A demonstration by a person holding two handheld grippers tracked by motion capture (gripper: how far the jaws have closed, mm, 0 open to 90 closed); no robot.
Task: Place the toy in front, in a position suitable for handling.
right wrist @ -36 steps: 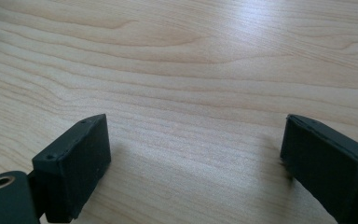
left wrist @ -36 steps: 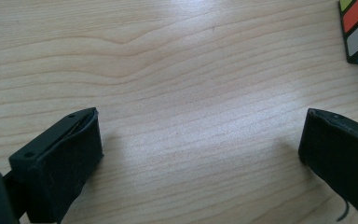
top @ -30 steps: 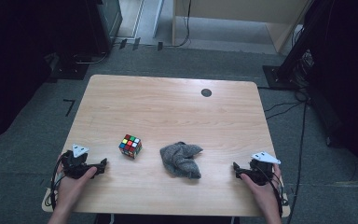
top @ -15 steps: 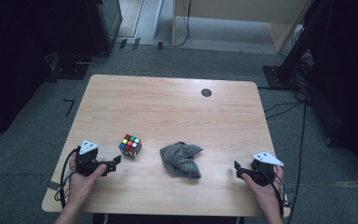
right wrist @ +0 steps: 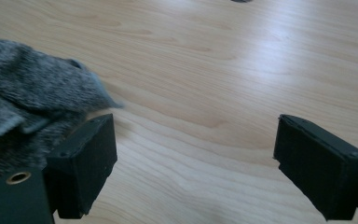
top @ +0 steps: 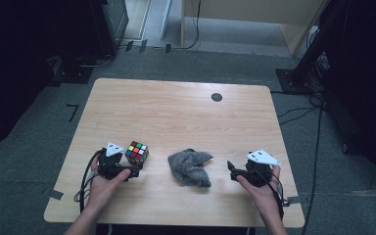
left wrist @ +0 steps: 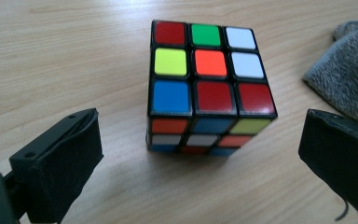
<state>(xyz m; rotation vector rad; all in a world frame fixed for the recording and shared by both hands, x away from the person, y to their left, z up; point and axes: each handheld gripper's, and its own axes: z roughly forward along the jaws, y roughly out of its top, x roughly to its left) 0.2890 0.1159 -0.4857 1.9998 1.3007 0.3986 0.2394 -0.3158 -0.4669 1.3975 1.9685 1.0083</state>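
A scrambled Rubik's cube [top: 137, 152] sits on the wooden table [top: 176, 112] at the front left. My left gripper [top: 134, 170] is open just in front of it. In the left gripper view the cube [left wrist: 209, 84] stands a little beyond the two spread jaws, untouched. A crumpled grey cloth [top: 191, 166] lies at the front middle. My right gripper [top: 232, 171] is open to the right of the cloth, its jaws pointing at it. In the right gripper view the cloth [right wrist: 23, 93] lies by the left jaw, and bare wood shows between the jaws.
A small black round spot [top: 217, 97] marks the far side of the table. Dark stands and cables sit on the grey floor around it. The grey cloth [left wrist: 349, 79] edges in at the right of the left gripper view.
My left gripper has moved right and forward, up to the cube. My right gripper has shifted a little left toward the cloth. Cube and cloth have not moved.
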